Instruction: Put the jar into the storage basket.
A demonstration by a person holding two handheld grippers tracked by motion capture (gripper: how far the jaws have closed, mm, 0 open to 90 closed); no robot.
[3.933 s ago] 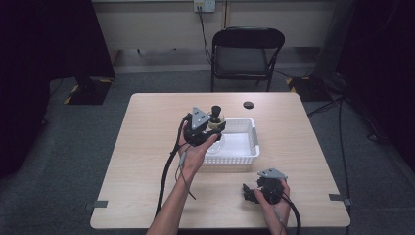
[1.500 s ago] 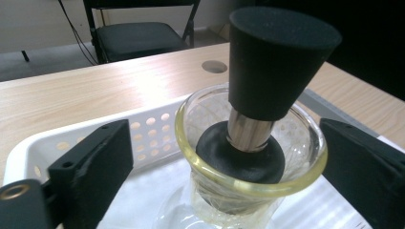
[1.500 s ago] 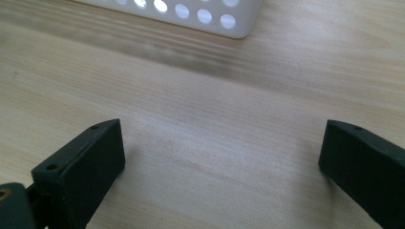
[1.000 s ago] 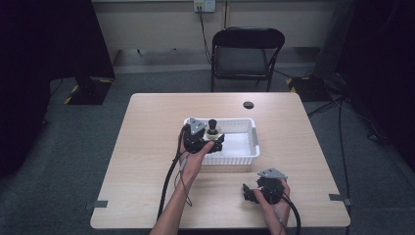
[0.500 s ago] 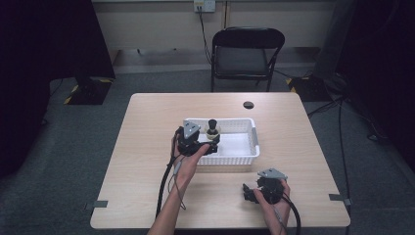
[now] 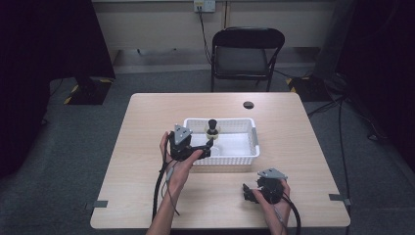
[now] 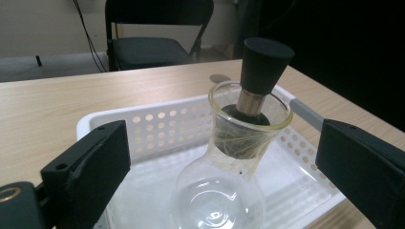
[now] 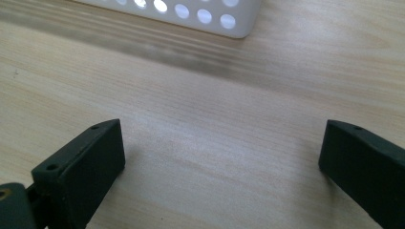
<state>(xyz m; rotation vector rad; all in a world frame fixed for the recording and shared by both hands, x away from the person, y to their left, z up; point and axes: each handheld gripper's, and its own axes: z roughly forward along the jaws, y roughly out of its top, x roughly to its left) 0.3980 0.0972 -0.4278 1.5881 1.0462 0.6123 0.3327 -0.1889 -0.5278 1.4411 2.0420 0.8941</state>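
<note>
Left gripper [image 6: 208, 145] drawn back, wooden table [image 6: 147, 122], grey carpet [image 6: 73, 147]

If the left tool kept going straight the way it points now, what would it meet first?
Most likely the glass flask standing in the white basket. It sits between the left tool's open jaws, dead ahead, with its black stopper above. The remaining gap is hard to judge.

Layout relative to the jaws. The flask [image 7: 224, 186] stands in the basket [image 7: 143, 121], between the spread jaws of the left gripper [image 6: 209, 145] and just ahead of them; its stopper [image 7: 261, 76] sits in the neck above jaw level. The basket rests on the table [image 6: 147, 117], whose far edge and a chair [image 7: 143, 47] lie beyond. Bare table lies between the parted jaws of the right gripper [image 6: 248, 192], with a basket corner ahead.
</note>
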